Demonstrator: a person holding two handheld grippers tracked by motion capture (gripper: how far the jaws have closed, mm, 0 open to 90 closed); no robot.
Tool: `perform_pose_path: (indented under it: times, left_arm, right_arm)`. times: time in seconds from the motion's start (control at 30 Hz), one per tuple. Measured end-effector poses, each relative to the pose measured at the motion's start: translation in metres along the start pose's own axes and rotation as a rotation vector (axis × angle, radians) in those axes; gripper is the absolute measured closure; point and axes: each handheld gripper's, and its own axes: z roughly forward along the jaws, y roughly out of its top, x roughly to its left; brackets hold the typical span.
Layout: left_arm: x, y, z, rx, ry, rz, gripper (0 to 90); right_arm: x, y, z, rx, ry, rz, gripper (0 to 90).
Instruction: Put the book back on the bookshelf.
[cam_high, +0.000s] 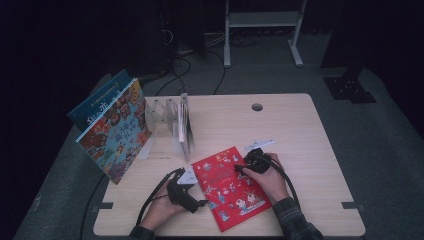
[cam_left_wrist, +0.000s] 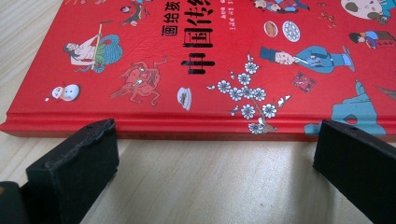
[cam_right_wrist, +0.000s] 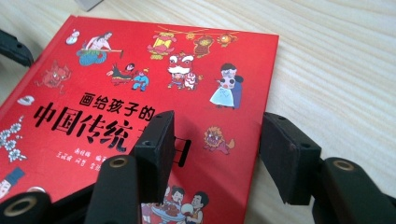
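The red picture book (cam_high: 231, 187) was left flat on the table (cam_high: 310, 150), its spine just ahead of the spread-jawed left gripper (cam_left_wrist: 210, 154), its far edge straddled ungripped by the parted right gripper (cam_right_wrist: 215, 154), likely for lifting.

The high view is dim and soft, with the room beyond the table (cam_high: 300, 130) falling into near black. Both gripper views are bright and evenly lit. In the left gripper view the red book (cam_left_wrist: 224, 60) shows a mild sheen, and soft shadows lie on the wood under the jaws. Near jaws blur slightly.
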Motion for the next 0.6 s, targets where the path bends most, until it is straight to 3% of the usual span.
perform_pose_path:
  times: [0.13,0.27,0.4,0.6]
  left_arm:
    - [0.000,0.000,0.000,0.001,0.001,0.001,0.0]
    - [0.000,0.000,0.000,0.001,0.002,-0.002,0.0]
    - [-0.001,0.000,-0.001,0.006,0.003,-0.003,0.0]
    - [-0.001,0.000,-0.001,0.005,0.004,-0.004,0.0]
  right_arm:
    - [0.001,0.005,-0.004,0.042,-0.006,-0.055,45.9]
    - [0.003,0.009,-0.014,0.107,0.013,-0.060,46.2]
    - [0.000,0.013,-0.026,0.175,0.026,-0.021,50.9]
    - [-0.003,0.018,-0.029,0.287,0.067,0.044,57.1]
